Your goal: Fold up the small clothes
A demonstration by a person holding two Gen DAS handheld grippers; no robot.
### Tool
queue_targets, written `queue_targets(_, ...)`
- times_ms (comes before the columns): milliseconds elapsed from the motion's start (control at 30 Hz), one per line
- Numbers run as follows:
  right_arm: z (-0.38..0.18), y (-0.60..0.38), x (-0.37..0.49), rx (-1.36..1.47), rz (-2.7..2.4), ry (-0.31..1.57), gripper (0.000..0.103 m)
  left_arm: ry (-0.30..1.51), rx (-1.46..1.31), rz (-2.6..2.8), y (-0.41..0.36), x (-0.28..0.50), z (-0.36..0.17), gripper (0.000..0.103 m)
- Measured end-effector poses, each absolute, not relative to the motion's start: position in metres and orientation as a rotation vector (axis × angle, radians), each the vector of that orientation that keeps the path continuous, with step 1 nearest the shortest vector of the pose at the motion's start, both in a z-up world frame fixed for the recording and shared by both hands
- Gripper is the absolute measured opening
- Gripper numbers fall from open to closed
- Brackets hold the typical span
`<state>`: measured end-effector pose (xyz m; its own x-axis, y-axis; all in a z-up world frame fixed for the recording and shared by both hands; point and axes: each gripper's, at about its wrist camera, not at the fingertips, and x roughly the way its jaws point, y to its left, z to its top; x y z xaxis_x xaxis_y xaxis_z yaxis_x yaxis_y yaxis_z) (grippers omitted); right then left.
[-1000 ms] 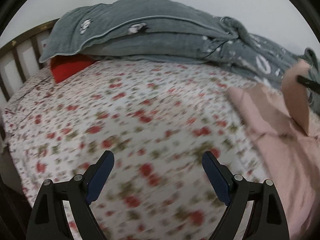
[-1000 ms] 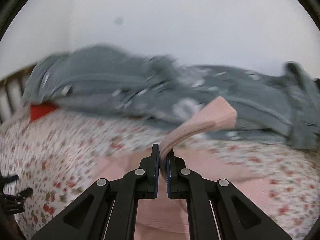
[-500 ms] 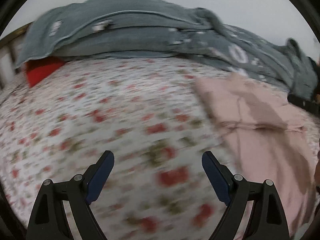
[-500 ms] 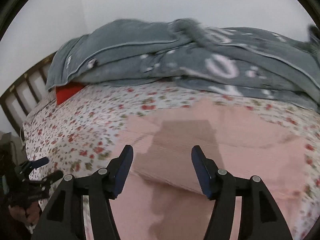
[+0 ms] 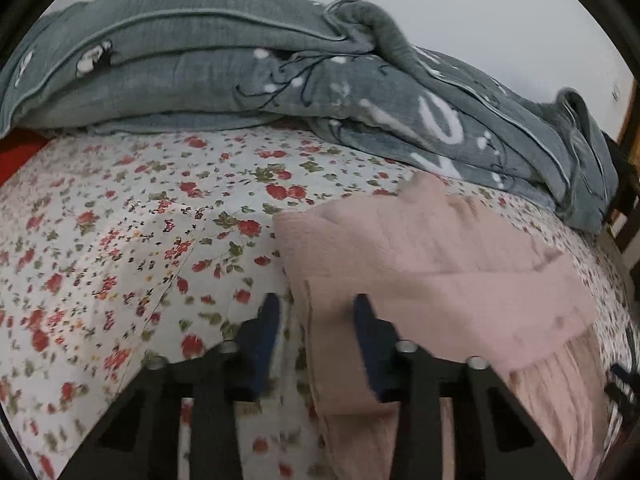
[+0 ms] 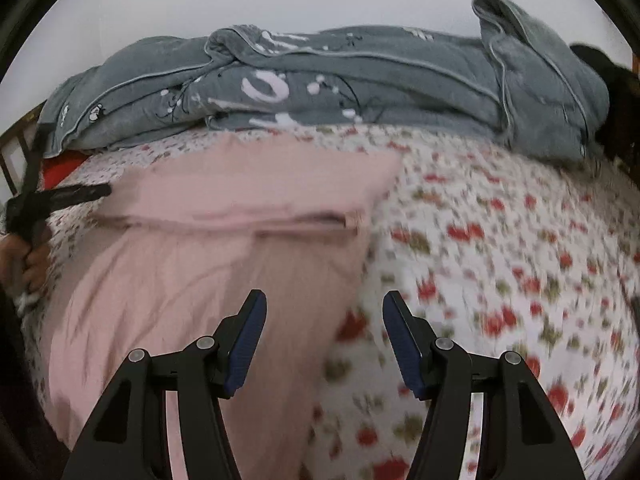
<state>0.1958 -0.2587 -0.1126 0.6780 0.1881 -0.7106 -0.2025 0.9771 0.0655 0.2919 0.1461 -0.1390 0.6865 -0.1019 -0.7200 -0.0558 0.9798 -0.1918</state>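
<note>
A pink garment (image 5: 432,264) lies on the floral bedsheet (image 5: 120,240), with its upper part folded over the lower part. My left gripper (image 5: 316,320) is low at the garment's left edge. Its jaws are closing, the cloth's edge is between them, and a gap still shows beside the left pad. In the right wrist view the same garment (image 6: 224,248) fills the left half. My right gripper (image 6: 324,308) stands open over its right edge and holds nothing. The left gripper (image 6: 60,200) shows at the far left, held by a hand (image 6: 32,256).
A rumpled grey blanket (image 5: 280,72) is piled along the back of the bed against the white wall. A red item (image 5: 16,152) peeks out under its left end. Wooden headboard slats (image 6: 12,152) stand at the far left. Bare floral sheet (image 6: 520,260) spreads to the right of the garment.
My right gripper let go of the pink fold, opened, and swung to the garment's right edge. My left gripper moved right to the garment's left edge and its jaws narrowed.
</note>
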Motion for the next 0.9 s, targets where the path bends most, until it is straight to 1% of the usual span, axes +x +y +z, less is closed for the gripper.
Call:
queue_targets(33,-0.115,-0.262,0.192,-0.011,0.224,0.801,0.060,0.813,-0.228,-0.043,0.147,0.294,-0.140,0.017)
queue_targets(67,-0.117,-0.264,0.190,-0.004,0.229,0.804,0.060,0.808,-0.237,-0.056,0.147,0.295,-0.141,0.009)
queue_targets(100,-0.119,-0.264,0.187,0.001,0.238,0.809,0.060,0.792,-0.223,-0.044,0.146,0.294,-0.138,0.009)
queue_targets(133,-0.122,-0.264,0.186,0.006,0.242,0.814,0.060,0.775,-0.207,-0.034,0.145,0.294,-0.136,0.005)
queue_targets(333,-0.125,-0.259,0.179,-0.007,0.254,0.804,0.060,0.662,-0.178,-0.028,0.141,0.294,-0.106,0.005)
queue_targets(400,-0.125,-0.256,0.178,0.000,0.274,0.797,0.060,0.699,-0.143,0.018,0.137,0.305,-0.113,0.005)
queue_targets(500,-0.132,-0.250,0.178,-0.015,0.269,0.810,0.060,0.811,-0.140,0.033,0.136,0.312,-0.137,0.006)
queue_targets(600,-0.134,-0.250,0.173,-0.014,0.250,0.803,0.060,0.843,-0.134,0.050,0.136,0.302,-0.143,0.012)
queue_targets(667,-0.130,-0.253,0.169,0.008,0.238,0.806,0.060,0.841,-0.141,0.054,0.138,0.291,-0.139,0.022)
queue_targets(733,-0.126,-0.255,0.162,0.021,0.224,0.799,0.060,0.837,-0.150,0.042,0.140,0.275,-0.133,0.027)
queue_targets(800,-0.120,-0.256,0.154,0.009,0.206,0.782,0.060,0.826,-0.158,0.038,0.139,0.259,-0.128,0.028)
queue_targets(833,-0.117,-0.256,0.149,0.000,0.196,0.770,0.060,0.821,-0.159,0.041,0.138,0.249,-0.125,0.032)
queue_targets(900,-0.110,-0.256,0.138,-0.014,0.179,0.746,0.060,0.815,-0.164,0.035,0.137,0.231,-0.123,0.046)
